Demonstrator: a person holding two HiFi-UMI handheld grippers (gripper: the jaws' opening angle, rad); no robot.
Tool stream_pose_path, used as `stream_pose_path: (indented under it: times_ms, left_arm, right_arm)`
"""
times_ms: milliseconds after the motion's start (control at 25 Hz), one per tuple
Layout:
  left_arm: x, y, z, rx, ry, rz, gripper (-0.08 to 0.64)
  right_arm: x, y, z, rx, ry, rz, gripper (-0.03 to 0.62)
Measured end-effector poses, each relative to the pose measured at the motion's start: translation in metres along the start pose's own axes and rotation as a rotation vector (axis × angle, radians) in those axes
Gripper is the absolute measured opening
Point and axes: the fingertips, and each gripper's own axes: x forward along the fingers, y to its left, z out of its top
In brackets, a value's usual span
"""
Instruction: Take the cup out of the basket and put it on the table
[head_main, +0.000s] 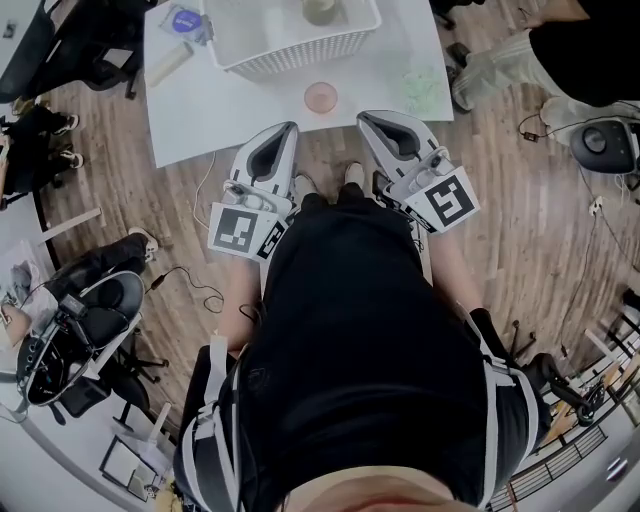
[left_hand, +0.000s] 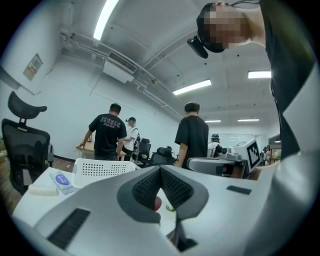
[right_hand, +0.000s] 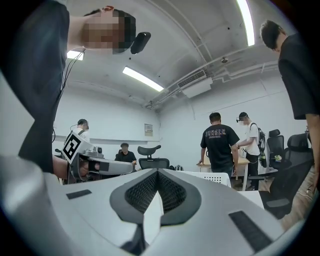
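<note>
you're holding the left gripper (head_main: 286, 130) and right gripper (head_main: 367, 120) low against your body, side by side, tips aimed at the table (head_main: 200, 110). both sets of jaws are closed on nothing. the pale cup (head_main: 320, 10) sits inside the white basket (head_main: 290, 55) at the table's far side, well apart from both.

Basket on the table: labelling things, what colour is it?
White: a perforated plastic basket, clearest in the head view.

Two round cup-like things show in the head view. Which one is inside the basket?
The pale cup at the top edge, inside the white basket. The pink round one lies outside it, on the white table.
</note>
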Motion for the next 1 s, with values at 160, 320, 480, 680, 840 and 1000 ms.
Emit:
stream_pose_path:
  times_ms: [160,320,480,680,840,1000]
  left_arm:
    - [-0.001,-0.003,-0.002,0.017,0.007,-0.005,0.017]
    - [-0.003,-0.004,0.0,-0.002,-0.008,0.006,0.017]
    - [-0.003,0.003,-0.002,0.002,-0.001,0.007,0.017]
    - [-0.008,0.01,-0.001,0.0,-0.005,0.004,0.017]
    - [-0.017,0.011,0.002,0.0,-0.009,-0.003,0.017]
    - [-0.027,0.018,0.004,0.005,-0.006,-0.014,0.017]
  right_arm:
    - [0.0,-0.002,-0.002,0.009,0.002,-0.004,0.018]
    - [-0.002,-0.002,-0.003,0.011,0.004,-0.003,0.018]
    - [0.004,-0.002,-0.007,0.013,0.012,-0.002,0.018]
    - [0.011,0.002,-0.008,0.01,0.019,-0.005,0.018]
    - [0.013,0.01,-0.004,0.001,0.02,-0.014,0.018]
    - [0.02,0.016,-0.001,-0.011,0.028,-0.033,0.018]
